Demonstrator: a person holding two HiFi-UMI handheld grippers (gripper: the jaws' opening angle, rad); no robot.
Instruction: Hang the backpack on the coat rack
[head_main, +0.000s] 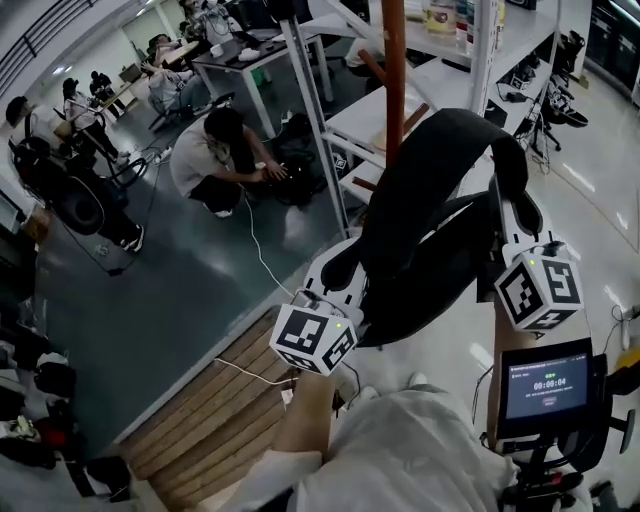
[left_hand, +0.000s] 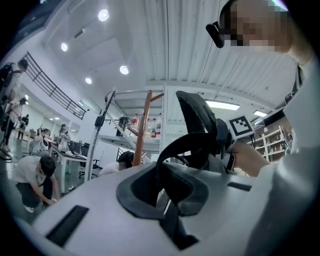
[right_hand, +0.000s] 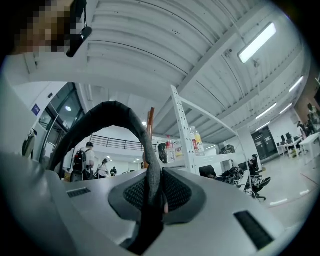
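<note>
**Backpack** (head_main: 420, 230). Black. It is held aloft between the two grippers, with its straps arched upward. In the head view it hangs just in front of the pole (head_main: 395, 60), whose brown shaft is seen above its top edge. Contact between backpack and pole cannot be told.

**Left gripper** (head_main: 345, 268). It is clenched on a strap. In the left gripper view a black left strap (left_hand: 192, 145) is pinched between the dark pads (left_hand: 132, 189), and from there it loops up and to the right. The backpack's body lies above and to the right of this gripper. The pole is seen beyond it, left of the loop.

**Right gripper** (head_main: 508, 195). It is also clamped shut on a strap. In the right gripper view a grey-black right strap (right_hand: 115, 112) is held between the mesh pads (right_hand: 177, 192), and it arches up and over to the left. In the head view the backpack's body lies to the left of this gripper and slightly below it.

**Surroundings.**
- A white shelf (head_main: 330, 130) stands beside the pole, with bottles (right_hand: 196, 142) on it.
- A crouching person (head_main: 215, 150) is seen on the grey floor beyond.
- A wooden deck (head_main: 215, 400) lies below the left gripper.
- A lit screen (head_main: 548, 385) is mounted below the right gripper.
</note>
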